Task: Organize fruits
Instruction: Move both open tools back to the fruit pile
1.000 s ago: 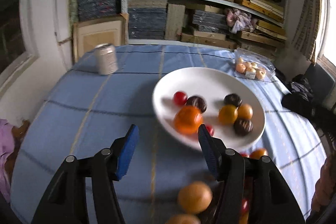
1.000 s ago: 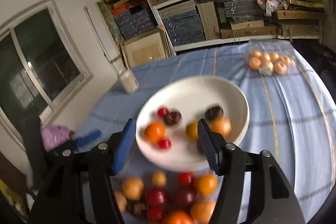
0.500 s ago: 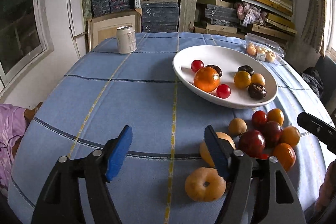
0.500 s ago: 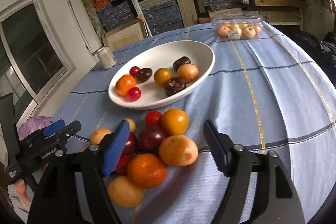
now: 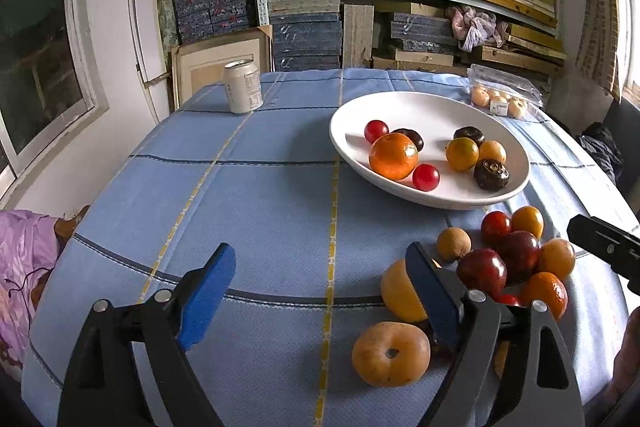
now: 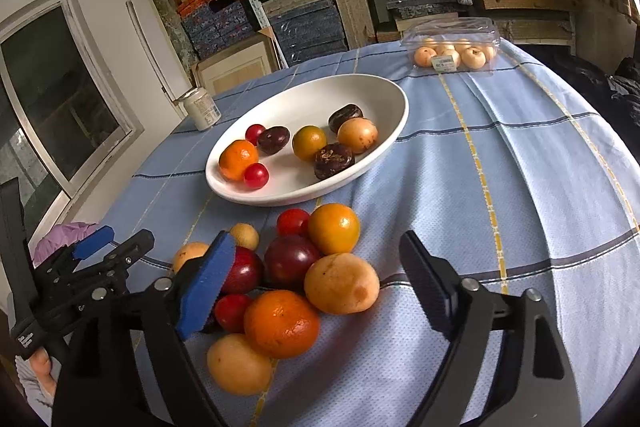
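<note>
Both grippers hover low over the loose fruit pile [image 6: 288, 279] beside the white bowl [image 6: 384, 131], which already holds 8 fruits. The left gripper [image 5: 320, 291] and right gripper [image 6: 316, 279] grasp nothing, jaws opening, the right bracketing a tan fruit [image 6: 342, 283], probably to lift it into the bowl.

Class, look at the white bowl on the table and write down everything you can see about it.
The white bowl is a wide, shallow oval dish that looks like glazed ceramic, smooth and plain. It sits upright on the blue checked tablecloth, beyond the loose pile of fruit and apart from it. Inside lie eight pieces of fruit: an orange, two small red ones, three dark brown ones and two yellowish ones. Nothing else touches it; neither gripper is near it.
</note>
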